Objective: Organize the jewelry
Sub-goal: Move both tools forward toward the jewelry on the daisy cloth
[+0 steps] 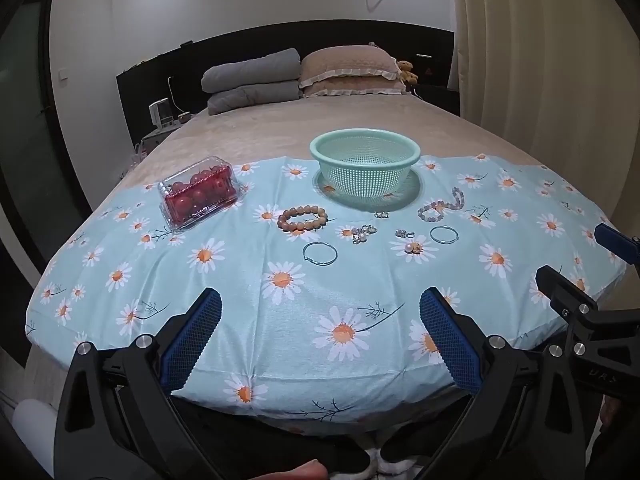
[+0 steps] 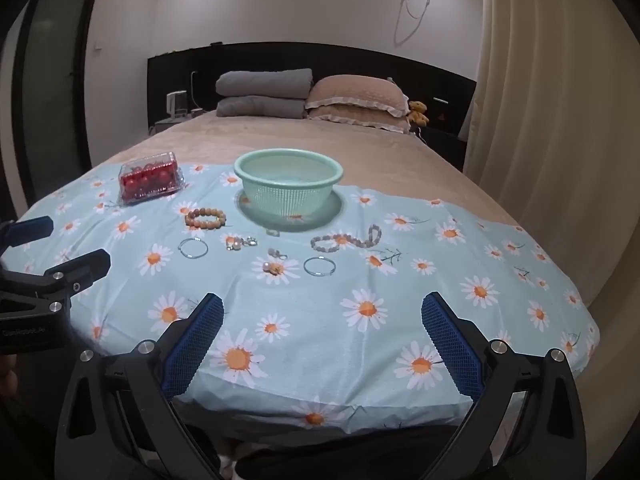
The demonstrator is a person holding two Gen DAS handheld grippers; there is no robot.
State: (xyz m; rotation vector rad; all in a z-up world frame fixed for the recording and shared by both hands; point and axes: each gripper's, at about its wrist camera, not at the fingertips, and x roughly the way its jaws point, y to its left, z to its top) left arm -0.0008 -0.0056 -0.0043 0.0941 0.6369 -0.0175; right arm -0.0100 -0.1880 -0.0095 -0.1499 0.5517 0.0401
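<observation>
Jewelry lay scattered on the daisy-print blue cloth [image 1: 200, 320] before the mint-green plastic colander basket [image 1: 365, 168], well ahead of both spread, empty claws: left gripper [image 1: 320, 344], right gripper [image 2: 322, 344]. Brown wooden bead bracelet [image 1: 303, 219] sat nearer the left, pale bead strand [image 2: 347, 240] nearer the right; small earrings [image 1: 363, 234] were hard to make out

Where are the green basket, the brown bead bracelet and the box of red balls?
green basket [image 1: 365, 145], left wrist view, near rim.
brown bead bracelet [image 1: 287, 214], left wrist view, left beads.
box of red balls [image 2: 149, 182], right wrist view, front wall.
</observation>
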